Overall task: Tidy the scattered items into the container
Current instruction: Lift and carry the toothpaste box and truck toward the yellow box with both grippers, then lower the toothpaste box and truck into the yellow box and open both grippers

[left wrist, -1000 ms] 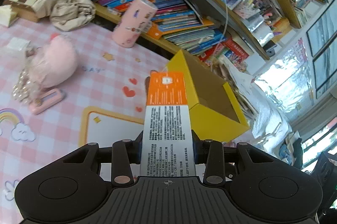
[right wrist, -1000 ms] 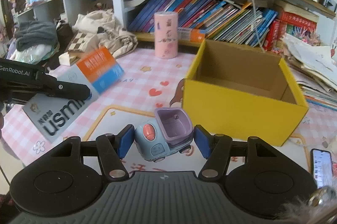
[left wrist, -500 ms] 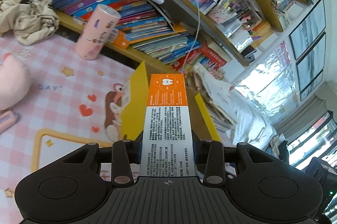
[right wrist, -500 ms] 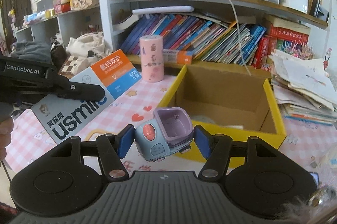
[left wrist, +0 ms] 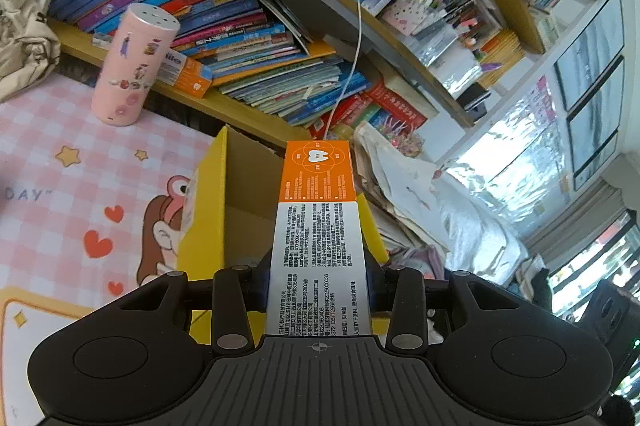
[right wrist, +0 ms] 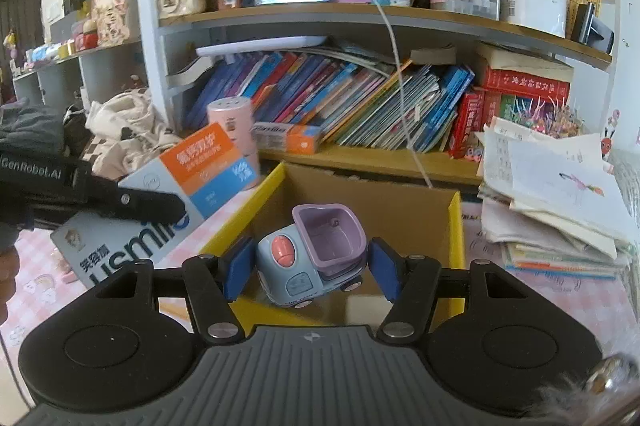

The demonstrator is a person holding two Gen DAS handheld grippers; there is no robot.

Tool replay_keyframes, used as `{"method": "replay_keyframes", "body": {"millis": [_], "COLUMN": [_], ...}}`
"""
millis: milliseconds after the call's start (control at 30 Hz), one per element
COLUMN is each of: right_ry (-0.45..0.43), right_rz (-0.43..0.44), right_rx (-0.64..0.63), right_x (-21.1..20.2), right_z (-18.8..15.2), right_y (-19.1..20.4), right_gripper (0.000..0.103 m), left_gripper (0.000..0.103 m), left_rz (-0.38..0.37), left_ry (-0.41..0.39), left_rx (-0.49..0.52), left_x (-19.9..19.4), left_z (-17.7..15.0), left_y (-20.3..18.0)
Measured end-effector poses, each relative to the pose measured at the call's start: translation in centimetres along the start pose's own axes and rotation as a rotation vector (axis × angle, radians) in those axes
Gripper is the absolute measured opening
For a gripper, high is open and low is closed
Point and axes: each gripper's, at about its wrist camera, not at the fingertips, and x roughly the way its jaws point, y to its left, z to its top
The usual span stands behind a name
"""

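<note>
Yellow outside and bare brown card inside, the box [right wrist: 456,222] stands open-topped on the pink checked mat [left wrist: 48,153], just in front of the lower bookshelf [right wrist: 360,161]. Both grippers hang over it with a load.

The left gripper [left wrist: 318,290] pinches a long toothpaste carton [left wrist: 318,226] between its pads, gripped by its two narrow sides near the white printed end. The carton runs straight out along the fingers, its orange end reaching over the box's open top. In the right wrist view the same carton [right wrist: 172,201] slants up from the left gripper's black finger [right wrist: 140,203], its orange and blue end near the box's left wall.

The right gripper [right wrist: 312,268] is closed on a small toy truck [right wrist: 316,258], blue pads pressing on its two sides. The truck sits crosswise between the fingers, pale blue cab to the left, lilac tub to the right and open upward. It hangs above the box's opening, near the front wall.

A pink canister [left wrist: 134,65] stands upright on the mat left of the box, well apart from both grippers.
</note>
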Motion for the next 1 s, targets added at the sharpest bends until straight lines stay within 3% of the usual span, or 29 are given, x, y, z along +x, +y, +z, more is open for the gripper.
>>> {"method": "replay_keyframes", "body": {"millis": [333, 667, 1000], "right_ry": [0.073, 0.163, 0.301], "right_rz": [0.064, 0.127, 0.156], "right_rx": [-0.033, -0.149, -0.294], "right_x": [5.2, 9.9, 15.5], "right_z": [1.7, 2.2, 1.8], "right_y": [-5.1, -6.2, -6.1], "right_gripper": [0.06, 0.06, 0.06], "left_gripper": [0.038, 0.038, 0.038], "left_rz": [0.098, 0.195, 0.292], "left_ry": [0.035, 0.105, 0.154], "left_rx": [0.068, 0.104, 0.24], "left_x": [5.2, 10.3, 13.9], "left_z": [2.5, 2.3, 2.4], "left_y": [-1.1, -0.8, -1.1]}}
